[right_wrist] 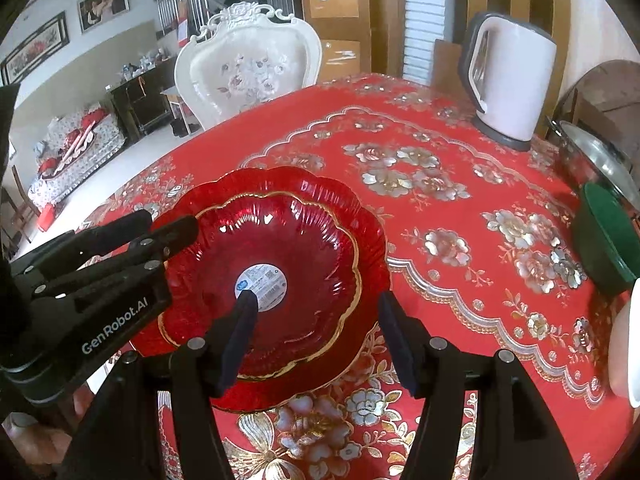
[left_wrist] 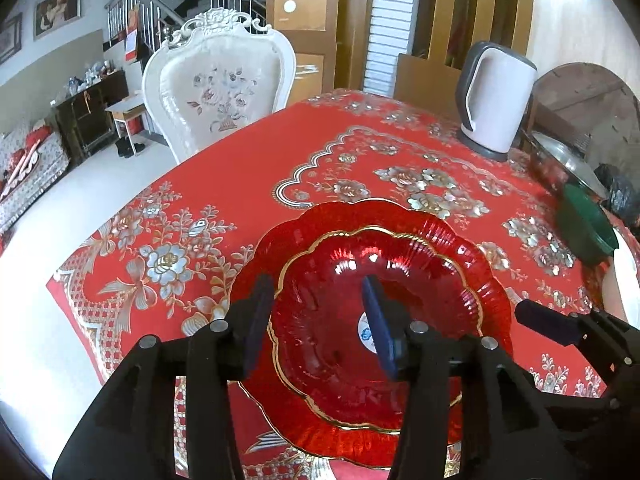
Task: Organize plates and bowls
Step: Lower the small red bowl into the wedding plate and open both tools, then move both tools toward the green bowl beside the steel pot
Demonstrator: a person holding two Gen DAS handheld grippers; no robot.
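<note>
Resting on the red floral table (left_wrist: 248, 168), toward its near left part: a red glass bowl (left_wrist: 360, 280) with a gold scalloped rim, nested inside a larger red scalloped plate (left_wrist: 492, 280). Round white label (right_wrist: 262, 282) at the bowl's centre.

Left hand-held gripper (left_wrist: 320, 324) spread wide and holding nothing; straddling the bowl's left rim, left finger (left_wrist: 258, 320) outside over the plate's edge, right finger (left_wrist: 378, 328) over the bowl's middle. Contact with the glass not clear.

Right hand-held gripper (right_wrist: 320, 340) also wide apart and empty-handed, at the stack's right near edge: one finger (right_wrist: 238, 332) over the bowl's centre near the label, the other (right_wrist: 398, 340) just beyond the plate's right edge, above the cloth.

Farther back on the table: white kettle (right_wrist: 514, 80). At the right edge: dark green dish (right_wrist: 600, 240) beside a metal-lidded pot (right_wrist: 596, 156). Behind the table: ornate white chair (left_wrist: 218, 92).
</note>
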